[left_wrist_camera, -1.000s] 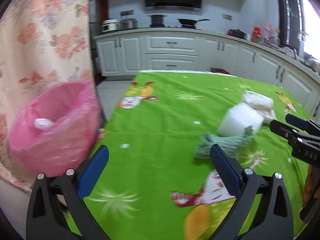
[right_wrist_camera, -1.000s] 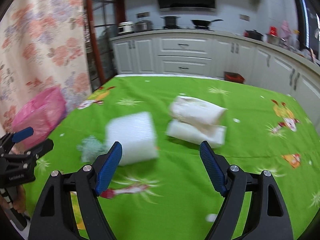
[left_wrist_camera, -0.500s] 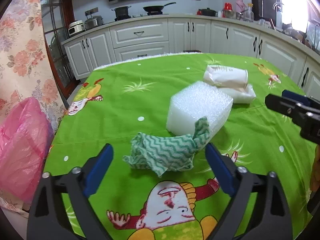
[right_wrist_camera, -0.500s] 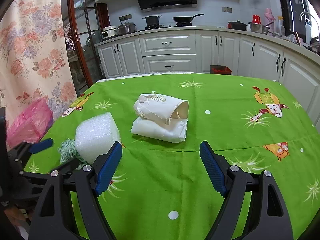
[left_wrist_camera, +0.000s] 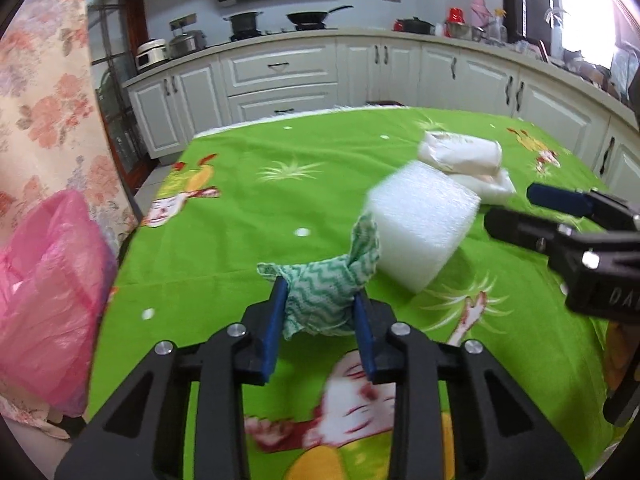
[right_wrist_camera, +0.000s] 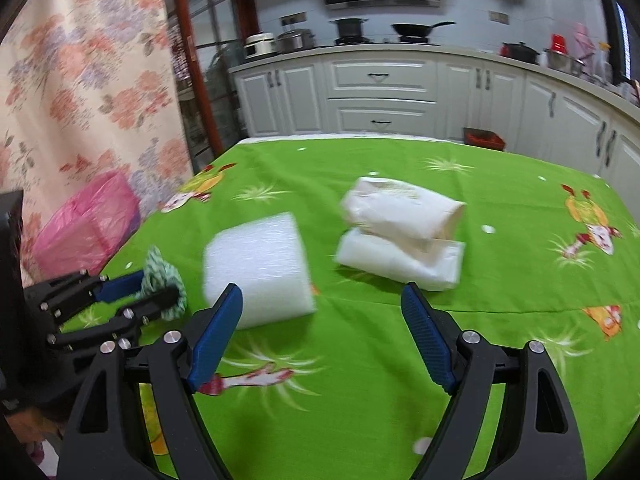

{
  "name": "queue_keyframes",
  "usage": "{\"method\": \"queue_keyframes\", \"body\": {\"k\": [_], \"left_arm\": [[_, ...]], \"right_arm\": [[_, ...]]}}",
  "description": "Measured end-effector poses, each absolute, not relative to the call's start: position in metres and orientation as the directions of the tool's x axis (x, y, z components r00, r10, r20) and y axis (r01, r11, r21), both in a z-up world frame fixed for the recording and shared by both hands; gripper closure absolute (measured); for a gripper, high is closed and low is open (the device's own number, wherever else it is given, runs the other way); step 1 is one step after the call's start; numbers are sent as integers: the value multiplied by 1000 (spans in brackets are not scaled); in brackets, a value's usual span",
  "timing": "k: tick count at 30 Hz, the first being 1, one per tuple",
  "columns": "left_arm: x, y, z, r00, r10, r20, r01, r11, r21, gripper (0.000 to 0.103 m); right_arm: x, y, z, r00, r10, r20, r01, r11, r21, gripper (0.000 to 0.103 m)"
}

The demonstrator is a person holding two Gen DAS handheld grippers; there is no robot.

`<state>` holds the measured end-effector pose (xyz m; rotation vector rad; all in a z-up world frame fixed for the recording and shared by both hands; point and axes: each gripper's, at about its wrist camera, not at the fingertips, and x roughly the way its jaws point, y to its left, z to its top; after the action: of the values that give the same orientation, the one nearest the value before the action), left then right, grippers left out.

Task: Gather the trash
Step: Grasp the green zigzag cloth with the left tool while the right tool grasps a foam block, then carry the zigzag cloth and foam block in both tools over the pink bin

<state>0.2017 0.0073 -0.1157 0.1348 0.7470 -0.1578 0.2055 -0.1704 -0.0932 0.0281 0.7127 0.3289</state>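
Observation:
A crumpled green-and-white zigzag cloth (left_wrist_camera: 360,248) sits on the green tablecloth (left_wrist_camera: 240,216), pinched between the blue pads of my left gripper (left_wrist_camera: 319,292), which is shut on it. From the right wrist view the same cloth (right_wrist_camera: 158,264) bulges out of the left gripper (right_wrist_camera: 158,286). A white foam block (left_wrist_camera: 420,228) stands just behind the cloth. My right gripper (right_wrist_camera: 322,294) hovers over the tablecloth with its jaws opening and nothing between them; the foam block (right_wrist_camera: 256,268) lies just past its left finger. Rolled white paper bags (right_wrist_camera: 400,216) lie farther back.
A bin lined with a pink plastic bag (left_wrist_camera: 44,296) stands off the table's left edge, beside a floral curtain (left_wrist_camera: 48,92). White kitchen cabinets (left_wrist_camera: 280,76) run behind the table. The right gripper (left_wrist_camera: 514,208) reaches in from the right of the left wrist view.
My left gripper swung from the pink bin to the cloth, came down over it and closed on it. The right gripper's view shifted slightly and its jaws widened a little.

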Motion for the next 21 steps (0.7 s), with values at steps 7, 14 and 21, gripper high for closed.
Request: {"method": "queue_keyframes", "body": {"k": [7,14,21], "left_arm": [[195,43,-103,743,-65,-666,124,991,41,72],[186,59,-96,757,-58,-651,97,995,25,72],[178,69,-91,768,-58,-637,79,997,5,72]], "right_arm": [[213,-131,-102,666,320,-674,-373,925,71,19],[226,-108,-107,656,295,-695,-407,914,4,41],[210,-105,-92,686,319,-654,-420,907,2,42]]}}
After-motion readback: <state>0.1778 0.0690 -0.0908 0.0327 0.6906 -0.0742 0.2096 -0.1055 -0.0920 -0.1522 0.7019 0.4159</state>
